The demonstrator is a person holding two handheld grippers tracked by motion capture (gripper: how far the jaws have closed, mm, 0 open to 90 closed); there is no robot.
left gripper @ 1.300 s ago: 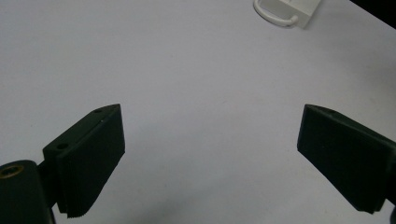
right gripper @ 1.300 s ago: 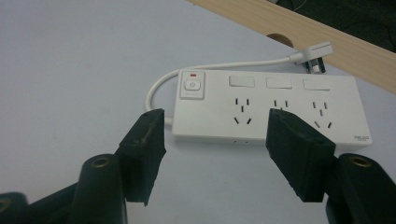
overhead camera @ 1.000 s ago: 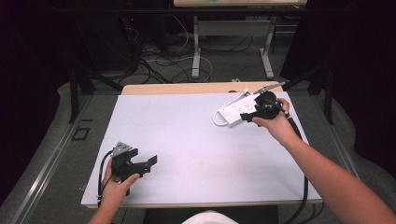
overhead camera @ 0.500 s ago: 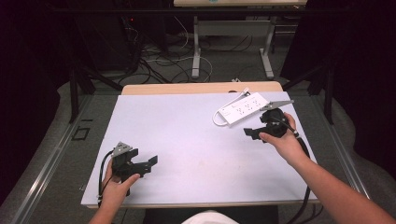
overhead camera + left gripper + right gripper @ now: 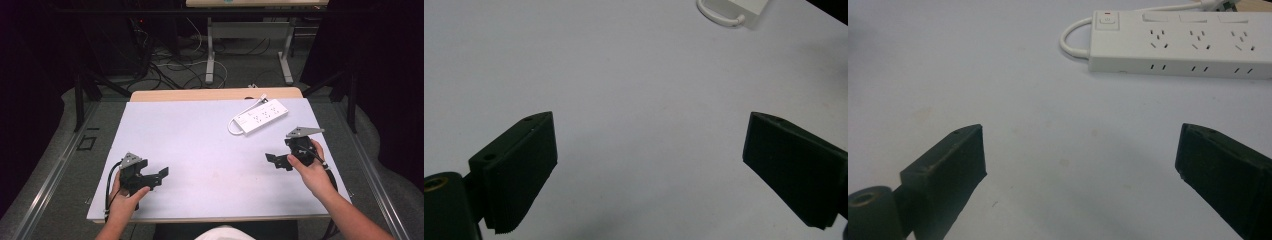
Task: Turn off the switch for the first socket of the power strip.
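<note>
The right claw [image 5: 276, 162], its jaws just spread wide and empty, had drawn back from the white power strip [image 5: 260, 116], which lay released near the counter's [image 5: 200, 130] far right edge, while the left claw [image 5: 161, 176] hovered wide, empty, well apart.

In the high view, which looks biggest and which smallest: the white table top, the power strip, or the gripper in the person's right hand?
Largest to smallest:
1. Table top, by far.
2. Power strip.
3. Right gripper, open; it looks close to the strip in size and sits nearer the camera, so that order is unsure.
</note>
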